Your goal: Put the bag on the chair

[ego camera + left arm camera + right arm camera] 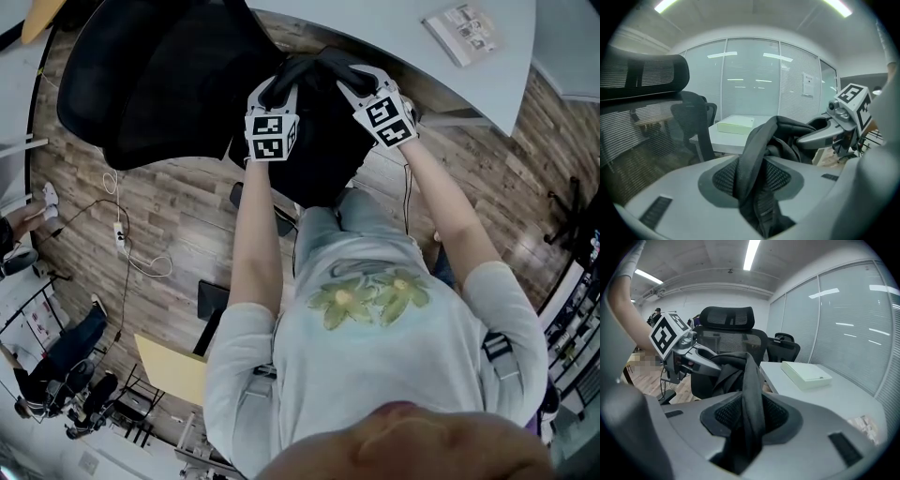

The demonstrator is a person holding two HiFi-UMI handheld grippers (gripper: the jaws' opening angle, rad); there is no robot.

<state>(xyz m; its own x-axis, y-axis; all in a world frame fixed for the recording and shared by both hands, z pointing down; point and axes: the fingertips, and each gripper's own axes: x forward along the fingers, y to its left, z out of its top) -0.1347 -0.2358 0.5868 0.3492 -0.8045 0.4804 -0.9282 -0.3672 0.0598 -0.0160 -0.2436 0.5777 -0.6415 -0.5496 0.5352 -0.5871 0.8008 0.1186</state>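
A black bag (319, 141) hangs in front of me by its straps, just to the right of the black mesh office chair (159, 75). My left gripper (279, 82) is shut on one strap (752, 159), which runs up between its jaws. The right gripper (349, 81) is shut on the other strap (751, 394) in the same way. Both grippers are close together above the bag. The left gripper view shows the right gripper (834, 132) across the bag's top, and the right gripper view shows the left gripper (691, 358). The chair's headrest (729, 318) stands behind the bag.
A grey desk (394, 37) curves past the bag's far side with a booklet (459, 33) and a pale green box (806, 373) on it. A second dark chair (783, 350) stands by the glass wall. Cables (127, 248) lie on the wooden floor at left.
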